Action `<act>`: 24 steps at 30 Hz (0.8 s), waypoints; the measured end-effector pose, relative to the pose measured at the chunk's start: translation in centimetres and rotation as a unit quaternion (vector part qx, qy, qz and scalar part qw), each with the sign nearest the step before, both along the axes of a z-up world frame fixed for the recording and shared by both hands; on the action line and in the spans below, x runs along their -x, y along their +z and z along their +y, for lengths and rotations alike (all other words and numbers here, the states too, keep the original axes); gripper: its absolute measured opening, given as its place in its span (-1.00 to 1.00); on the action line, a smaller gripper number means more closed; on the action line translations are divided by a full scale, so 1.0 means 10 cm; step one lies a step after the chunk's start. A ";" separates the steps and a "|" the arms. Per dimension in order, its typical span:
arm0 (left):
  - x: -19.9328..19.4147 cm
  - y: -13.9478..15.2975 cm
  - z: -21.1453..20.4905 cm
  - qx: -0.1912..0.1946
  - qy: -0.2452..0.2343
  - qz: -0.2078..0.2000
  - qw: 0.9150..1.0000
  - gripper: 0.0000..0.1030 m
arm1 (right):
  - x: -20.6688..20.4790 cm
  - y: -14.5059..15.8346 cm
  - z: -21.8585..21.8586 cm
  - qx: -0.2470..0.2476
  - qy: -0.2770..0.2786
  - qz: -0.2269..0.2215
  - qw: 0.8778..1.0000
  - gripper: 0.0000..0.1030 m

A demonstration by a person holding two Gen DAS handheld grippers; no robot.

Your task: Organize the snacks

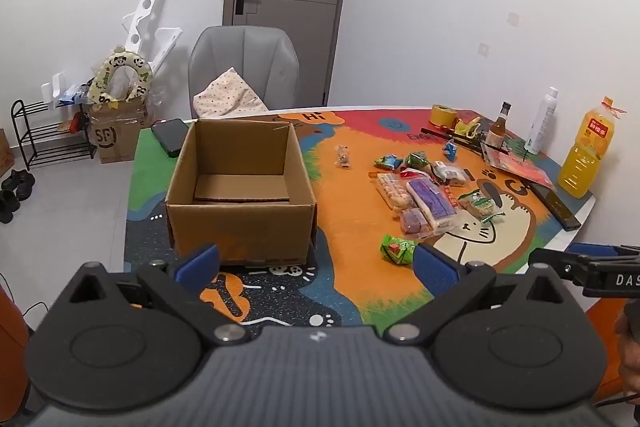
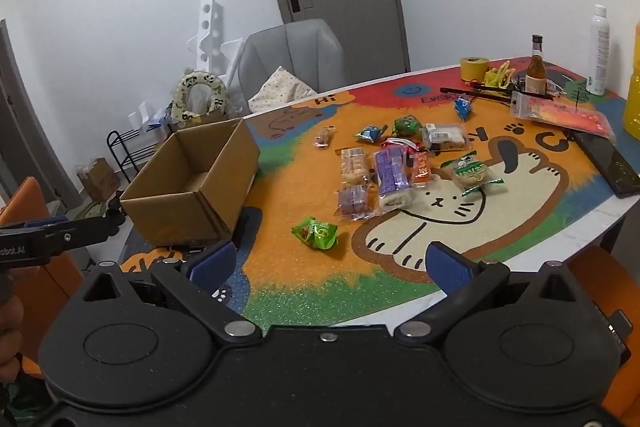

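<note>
An open, empty cardboard box (image 1: 240, 187) (image 2: 192, 183) stands on the left part of the colourful cat-print mat (image 1: 360, 279). Several wrapped snacks lie loose to its right: a purple bread pack (image 1: 432, 201) (image 2: 390, 175), a green candy bag (image 1: 398, 249) (image 2: 316, 233), a pale green pack (image 1: 480, 205) (image 2: 472, 173) and small blue and green pouches (image 2: 368, 133). My left gripper (image 1: 316, 267) hovers open above the mat's near edge, in front of the box. My right gripper (image 2: 332, 267) is open too, just short of the green candy bag. Neither holds anything.
At the table's far right stand a yellow tape roll (image 2: 472, 68), a brown bottle (image 2: 536, 67), a white spray can (image 2: 599, 51) and an orange juice jug (image 1: 586, 151). Two dark phones (image 1: 170, 139) (image 2: 606, 163) lie on the mat. A grey chair (image 1: 244, 67) sits behind the table.
</note>
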State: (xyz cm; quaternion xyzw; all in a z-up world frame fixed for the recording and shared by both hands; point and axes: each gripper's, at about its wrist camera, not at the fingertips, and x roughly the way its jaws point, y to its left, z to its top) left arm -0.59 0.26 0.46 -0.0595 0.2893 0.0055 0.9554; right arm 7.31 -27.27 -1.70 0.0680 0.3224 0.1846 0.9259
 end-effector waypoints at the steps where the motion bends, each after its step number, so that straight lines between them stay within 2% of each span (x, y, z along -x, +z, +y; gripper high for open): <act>1: 0.01 0.00 0.00 0.001 -0.002 -0.001 1.000 0.99 | -0.01 0.00 -0.01 -0.003 -0.001 0.002 1.000 1.00; 24: -0.04 -0.01 -0.06 0.006 -0.007 0.001 1.000 0.99 | -0.09 0.00 -0.15 -0.003 -0.033 0.009 0.999 1.00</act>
